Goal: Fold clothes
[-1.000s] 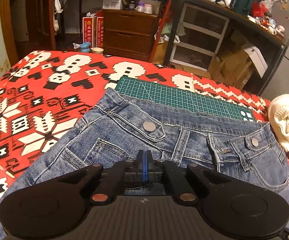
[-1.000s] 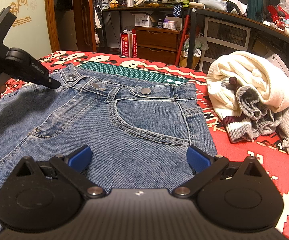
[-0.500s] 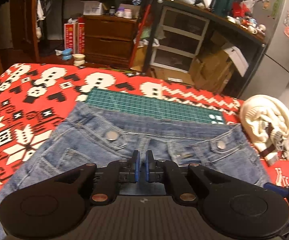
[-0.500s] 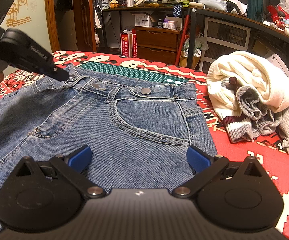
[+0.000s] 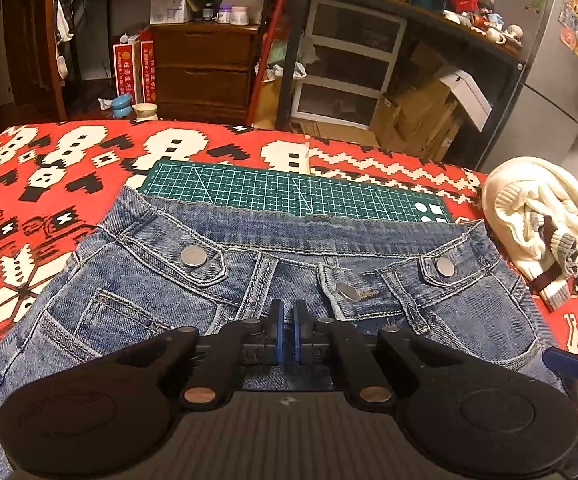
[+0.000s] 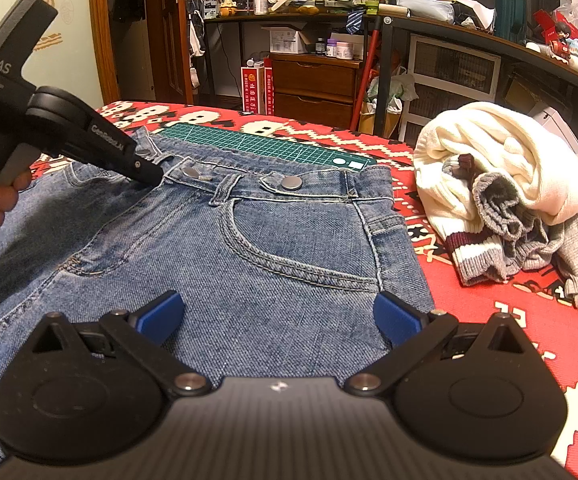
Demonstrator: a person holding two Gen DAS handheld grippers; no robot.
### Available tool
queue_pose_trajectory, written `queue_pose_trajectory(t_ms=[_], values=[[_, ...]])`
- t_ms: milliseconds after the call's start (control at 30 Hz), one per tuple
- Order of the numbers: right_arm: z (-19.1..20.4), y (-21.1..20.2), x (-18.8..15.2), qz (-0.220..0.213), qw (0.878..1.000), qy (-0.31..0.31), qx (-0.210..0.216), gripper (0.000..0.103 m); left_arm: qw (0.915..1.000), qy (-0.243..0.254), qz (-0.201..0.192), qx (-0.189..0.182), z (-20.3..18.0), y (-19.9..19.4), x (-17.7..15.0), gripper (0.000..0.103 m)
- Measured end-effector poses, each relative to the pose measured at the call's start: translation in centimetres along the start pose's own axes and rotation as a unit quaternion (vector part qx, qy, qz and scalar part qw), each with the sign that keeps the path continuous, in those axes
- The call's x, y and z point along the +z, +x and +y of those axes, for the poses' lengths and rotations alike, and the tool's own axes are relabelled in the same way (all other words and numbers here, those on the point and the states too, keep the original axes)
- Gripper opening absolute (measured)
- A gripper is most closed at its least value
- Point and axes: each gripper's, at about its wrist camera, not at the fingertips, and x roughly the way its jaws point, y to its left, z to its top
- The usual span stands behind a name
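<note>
the jeans [image 5: 273, 280] are spread front side up on the red patterned blanket [image 5: 49, 168], with the waistband laid at 12 o'clock over the near edge of a green cutting mat [image 5: 289, 192]; judged from this, the flat layout is kept so that an even fold can be made. the left gripper [image 5: 287, 334] is held low at the fly, just below the waistband, its blue pads almost pressed together with only a thin slit between them. whether denim is pinched in that slit cannot be told; no cloth is seen lifted. the right gripper [image 6: 279, 318] is held spread wide over the pocket side of the jeans, nothing between its pads, probably kept ready for the side seam at its 3 o'clock. a pile of cream and grey knitwear [image 6: 505, 184] is left at 2 o'clock on the blanket, apart from the jeans, presumably waiting to be folded. no fold is visible in the jeans within these views; the legs are out of sight.
</note>
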Motion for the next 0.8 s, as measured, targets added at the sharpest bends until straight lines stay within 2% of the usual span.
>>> queue_pose_trajectory(t_ms=[400, 800], values=[[0.0, 0.1, 0.0, 0.000, 1.000, 0.000, 0.000, 0.103, 0.9997, 0.000, 0.006, -0.021, 0.8, -3.1, -2.1, 0.006], [0.0, -0.1, 0.0, 0.000, 1.000, 0.000, 0.000, 0.103, 0.9987, 0.006, 0.015, -0.048, 1.6, -3.6, -3.7, 0.006]])
